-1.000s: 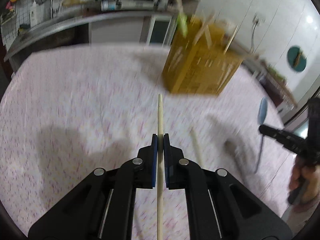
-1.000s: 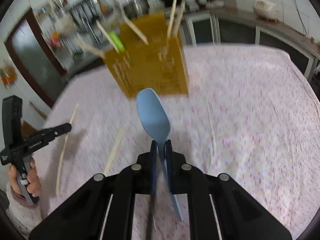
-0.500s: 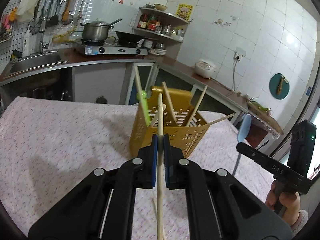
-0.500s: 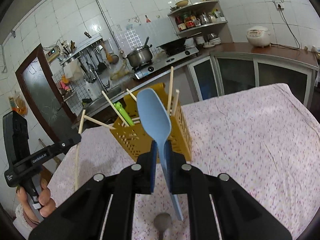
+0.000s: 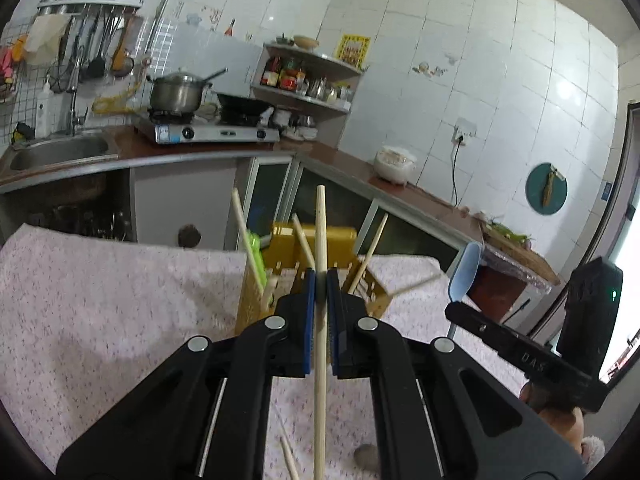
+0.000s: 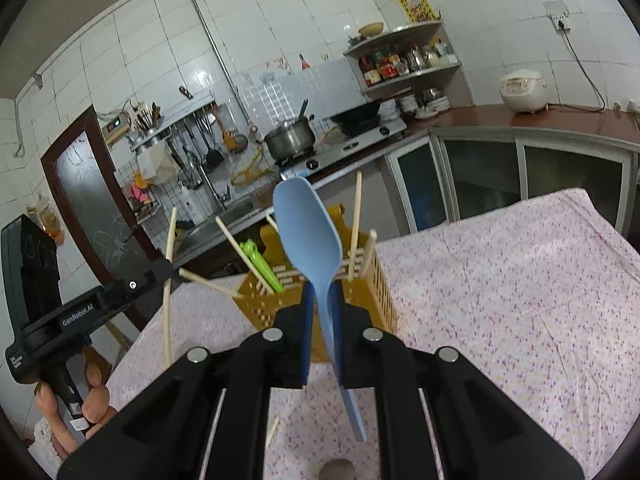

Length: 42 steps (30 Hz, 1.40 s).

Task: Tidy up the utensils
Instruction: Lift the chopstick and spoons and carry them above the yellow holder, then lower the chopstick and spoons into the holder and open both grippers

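My left gripper [image 5: 320, 276] is shut on a wooden chopstick [image 5: 321, 232] held upright, just in front of the yellow slotted utensil basket [image 5: 288, 248]. My right gripper [image 6: 322, 286] is shut on the handle of a light blue spoon [image 6: 308, 232], bowl up, in front of the same basket [image 6: 376, 280]. The basket holds several chopsticks and a green utensil [image 6: 260, 264]. The right gripper [image 5: 460, 308] with the spoon shows at the right in the left wrist view. The left gripper [image 6: 166, 270] with its chopstick [image 6: 168, 280] shows at the left in the right wrist view.
The table carries a pink flowered cloth [image 6: 520, 300]. A loose chopstick [image 5: 290, 460] and a grey round object [image 5: 366, 456] lie on it near me. A kitchen counter with stove, pot [image 5: 176, 94] and sink [image 5: 56, 152] runs behind the table.
Both grippers rose from low over the cloth and tilted up. The chopstick and spoon went with them and now stand upright close to the basket.
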Each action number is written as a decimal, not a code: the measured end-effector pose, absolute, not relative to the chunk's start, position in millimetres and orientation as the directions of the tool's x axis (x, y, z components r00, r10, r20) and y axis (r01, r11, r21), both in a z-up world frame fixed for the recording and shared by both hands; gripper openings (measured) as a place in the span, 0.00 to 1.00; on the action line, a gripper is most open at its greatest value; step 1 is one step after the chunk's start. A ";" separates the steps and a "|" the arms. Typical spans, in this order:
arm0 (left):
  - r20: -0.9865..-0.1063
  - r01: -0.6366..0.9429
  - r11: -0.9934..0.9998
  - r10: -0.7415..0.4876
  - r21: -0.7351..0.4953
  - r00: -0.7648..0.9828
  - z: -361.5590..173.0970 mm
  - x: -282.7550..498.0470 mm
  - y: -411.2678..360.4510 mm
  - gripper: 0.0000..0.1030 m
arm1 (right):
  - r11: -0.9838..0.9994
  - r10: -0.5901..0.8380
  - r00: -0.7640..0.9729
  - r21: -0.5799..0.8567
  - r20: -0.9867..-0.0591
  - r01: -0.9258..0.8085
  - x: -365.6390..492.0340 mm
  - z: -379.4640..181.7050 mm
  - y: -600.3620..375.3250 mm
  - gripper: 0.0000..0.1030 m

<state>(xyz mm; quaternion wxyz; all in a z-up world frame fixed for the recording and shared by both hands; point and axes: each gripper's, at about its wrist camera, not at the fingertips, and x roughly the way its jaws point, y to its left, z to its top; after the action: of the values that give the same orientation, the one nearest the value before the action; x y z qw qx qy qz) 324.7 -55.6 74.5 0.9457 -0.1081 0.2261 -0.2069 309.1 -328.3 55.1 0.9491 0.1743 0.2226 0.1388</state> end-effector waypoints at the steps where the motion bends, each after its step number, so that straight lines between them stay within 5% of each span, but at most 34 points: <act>1: -0.366 0.343 0.892 -0.437 -0.294 0.822 81.0 326.9 -56.6 0.04 | 0.900 0.339 0.867 0.393 -0.365 -0.186 310.7 57.4 -329.6 0.09; 16: 0.025 0.340 0.930 -0.340 -0.139 0.940 142.4 364.4 -84.2 0.04 | 0.919 0.293 0.939 0.323 -0.181 -0.224 367.6 106.4 -313.2 0.09; 32: 0.019 0.311 0.937 -0.312 -0.157 0.950 85.3 418.3 -84.3 0.04 | 0.896 0.296 0.948 0.379 -0.118 -0.233 404.2 62.4 -318.0 0.09; 42: -0.012 0.301 0.942 -0.306 -0.147 0.952 78.8 418.4 -81.2 0.05 | 0.933 0.250 0.959 0.296 -0.130 -0.203 397.2 47.8 -308.1 0.09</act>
<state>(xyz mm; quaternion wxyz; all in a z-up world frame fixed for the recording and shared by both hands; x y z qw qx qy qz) 418.4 -81.2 78.8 0.9853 -0.0717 0.0173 -0.1541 397.2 -308.1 47.8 0.9797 0.1412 0.0833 0.1156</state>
